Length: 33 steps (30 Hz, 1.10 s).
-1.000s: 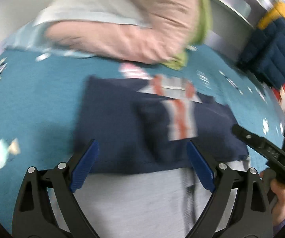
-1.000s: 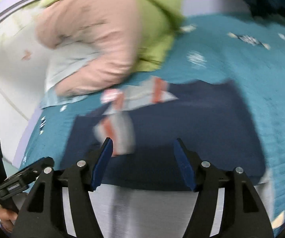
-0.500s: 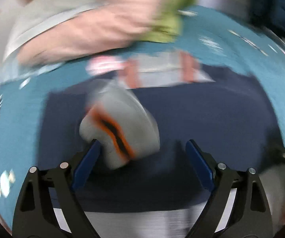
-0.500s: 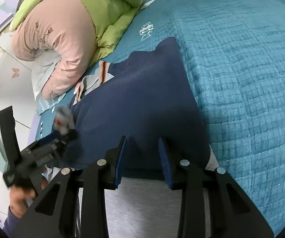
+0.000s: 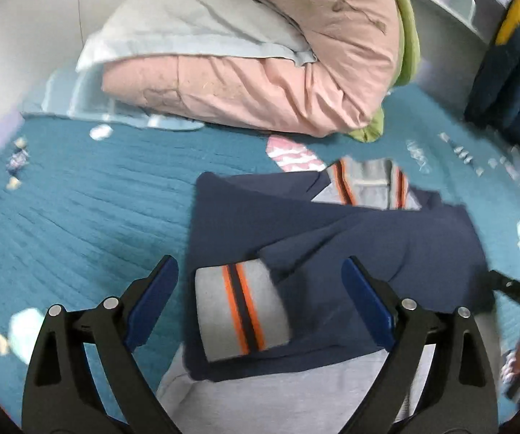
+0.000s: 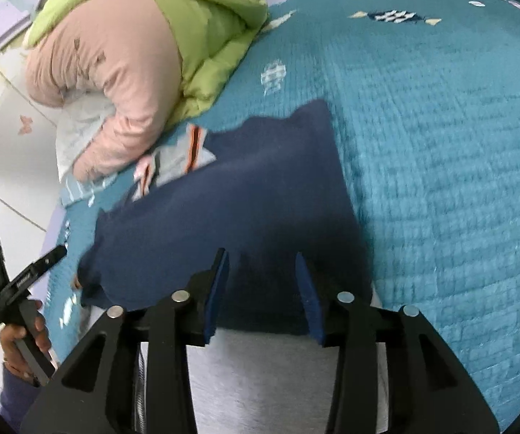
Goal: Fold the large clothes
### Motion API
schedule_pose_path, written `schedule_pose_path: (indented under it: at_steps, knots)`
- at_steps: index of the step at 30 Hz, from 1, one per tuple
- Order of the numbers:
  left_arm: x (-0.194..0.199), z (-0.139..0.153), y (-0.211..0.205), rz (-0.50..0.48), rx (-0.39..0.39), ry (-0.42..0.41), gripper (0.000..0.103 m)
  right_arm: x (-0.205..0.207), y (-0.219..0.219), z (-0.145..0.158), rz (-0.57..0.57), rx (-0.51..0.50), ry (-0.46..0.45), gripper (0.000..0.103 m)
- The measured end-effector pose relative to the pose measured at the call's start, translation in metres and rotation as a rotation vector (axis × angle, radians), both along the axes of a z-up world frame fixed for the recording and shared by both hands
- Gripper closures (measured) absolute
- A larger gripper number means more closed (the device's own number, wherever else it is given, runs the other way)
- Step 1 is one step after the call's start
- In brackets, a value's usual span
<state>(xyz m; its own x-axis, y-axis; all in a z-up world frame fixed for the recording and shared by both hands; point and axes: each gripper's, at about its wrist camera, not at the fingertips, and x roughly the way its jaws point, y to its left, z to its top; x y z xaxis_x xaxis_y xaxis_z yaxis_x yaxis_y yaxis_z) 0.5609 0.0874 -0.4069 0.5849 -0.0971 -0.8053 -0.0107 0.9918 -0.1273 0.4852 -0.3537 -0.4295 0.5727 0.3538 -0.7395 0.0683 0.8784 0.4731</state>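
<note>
**Left wrist view: sleeve folded in, the body fold comes next**

Left wrist view shows the navy sweater (image 5: 332,253) lying flat on the teal bed cover (image 5: 79,217), its grey hem (image 5: 296,398) nearest to the cameras and its striped collar (image 5: 368,184) pointing toward the pink duvet (image 5: 278,83). One sleeve lies folded across the body, and its grey cuff (image 5: 241,311) with orange stripes rests on the navy cloth, between the blue pads. The left tongs (image 5: 260,300) are spread wide and hold nothing; they hang just above the cuff.

From the right wrist view, the right tongs (image 6: 261,289) are half spread, also empty, over the sweater's lower edge.

I judge that the sleeve step is finished or nearly so. The next move probably calls for both tongs to pinch the hem, one at each corner, and to carry it toward the collar. The loose cuff could slide off during the lift, so the cloth should be raised evenly.
</note>
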Motion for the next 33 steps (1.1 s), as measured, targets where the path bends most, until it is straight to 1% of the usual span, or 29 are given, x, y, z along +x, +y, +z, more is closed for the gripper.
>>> schedule_pose_path:
  at_steps: [1, 2, 3, 5, 6, 8, 10, 11, 13, 16, 18, 20, 23, 25, 26, 27, 28, 29, 30, 31, 32, 33]
  knots:
    - [0.008, -0.003, 0.005, 0.029, 0.003, 0.021, 0.011, 0.007, -0.002, 0.003, 0.000, -0.011, 0.001, 0.062]
    - [0.015, -0.005, 0.007, 0.032, -0.010, 0.035, 0.011, 0.012, -0.004, 0.004, -0.004, -0.007, 0.004, 0.060]
    - [0.028, -0.011, 0.012, 0.035, -0.032, 0.058, 0.011, 0.022, -0.010, 0.004, -0.011, 0.024, 0.017, 0.059]
    - [0.050, -0.019, 0.017, 0.054, -0.040, 0.096, 0.011, 0.040, -0.018, 0.002, -0.030, 0.046, 0.044, 0.058]
    - [0.064, -0.025, 0.019, 0.057, -0.037, 0.118, 0.011, 0.050, -0.021, 0.001, -0.036, 0.045, 0.055, 0.057]
    - [0.082, -0.038, 0.020, 0.032, -0.013, 0.182, 0.011, 0.069, -0.026, -0.002, -0.053, 0.046, 0.078, 0.057]
    - [0.097, -0.049, 0.021, 0.034, 0.007, 0.207, 0.011, 0.087, -0.028, -0.004, -0.053, 0.057, 0.097, 0.055]
    - [0.105, -0.055, 0.022, 0.035, 0.006, 0.237, 0.011, 0.096, -0.029, -0.005, -0.062, 0.053, 0.102, 0.055]
    - [0.113, -0.064, 0.025, 0.052, -0.010, 0.257, 0.011, 0.110, -0.028, -0.009, -0.061, 0.035, 0.120, 0.052]
    - [0.124, -0.076, 0.026, 0.041, -0.054, 0.301, 0.011, 0.124, -0.033, -0.015, -0.127, -0.046, 0.165, 0.051]
    - [0.128, -0.084, 0.026, 0.042, -0.059, 0.330, 0.011, 0.130, -0.036, -0.021, -0.127, -0.046, 0.192, 0.051]
    - [0.130, -0.087, 0.025, 0.027, -0.052, 0.326, 0.010, 0.137, -0.034, -0.029, -0.078, 0.007, 0.208, 0.050]
    - [0.133, -0.086, 0.024, 0.008, -0.054, 0.320, 0.010, 0.143, -0.029, -0.030, -0.015, -0.023, 0.203, 0.049]
    - [0.135, -0.084, 0.023, -0.006, -0.047, 0.307, 0.012, 0.148, -0.029, -0.032, -0.014, -0.016, 0.211, 0.049]
    - [0.136, -0.083, 0.022, -0.009, -0.038, 0.303, 0.021, 0.149, -0.032, -0.033, -0.020, 0.000, 0.212, 0.050]
    - [0.137, -0.083, 0.021, -0.012, -0.036, 0.298, 0.027, 0.150, -0.034, -0.033, -0.029, -0.001, 0.210, 0.057]
    - [0.137, -0.081, 0.020, -0.011, -0.032, 0.295, 0.036, 0.150, -0.033, -0.031, -0.034, -0.014, 0.214, 0.064]
    - [0.138, -0.080, 0.020, -0.005, -0.026, 0.292, 0.046, 0.150, -0.035, -0.031, -0.038, -0.027, 0.214, 0.078]
    - [0.139, -0.079, 0.020, 0.001, -0.024, 0.293, 0.049, 0.148, -0.037, -0.030, -0.033, -0.016, 0.205, 0.090]
    - [0.140, -0.077, 0.020, 0.000, -0.024, 0.295, 0.059, 0.146, -0.038, -0.028, -0.028, 0.004, 0.193, 0.093]
    - [0.140, -0.075, 0.020, -0.006, -0.033, 0.293, 0.075, 0.143, -0.038, -0.025, -0.026, 0.009, 0.174, 0.096]
    - [0.141, -0.072, 0.020, -0.018, -0.053, 0.291, 0.081, 0.139, -0.038, -0.020, -0.025, 0.011, 0.149, 0.098]
